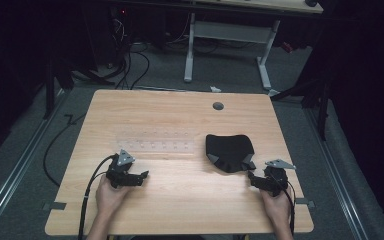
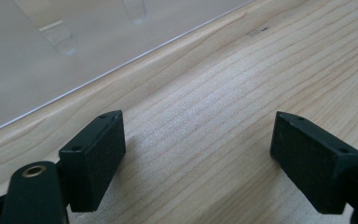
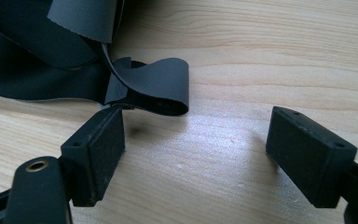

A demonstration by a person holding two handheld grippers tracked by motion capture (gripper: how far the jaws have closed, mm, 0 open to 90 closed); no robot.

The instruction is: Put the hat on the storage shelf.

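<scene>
A black fabric piece with grey strap ends (image 1: 229,151) lies crumpled on the wooden table (image 1: 180,115), right of centre. My right gripper (image 1: 252,179) rests on the table just below its lower right corner, jaws open and empty. In the right gripper view (image 3: 193,135) a curled grey strap loop (image 3: 161,86) lies just past the left jaw. My left gripper (image 1: 142,176) sits low on the table at the left, open with bare wood between its jaws (image 2: 196,135). A clear plastic sheet with moulded pockets (image 1: 155,141) lies just beyond it, its edge visible as the clear sheet (image 2: 51,60).
A grey round cable port (image 1: 218,105) sits near the table's far edge. A white-legged desk frame (image 1: 227,37) and cables stand on the floor behind. Bare wood stretches between the two grippers along the near edge.
</scene>
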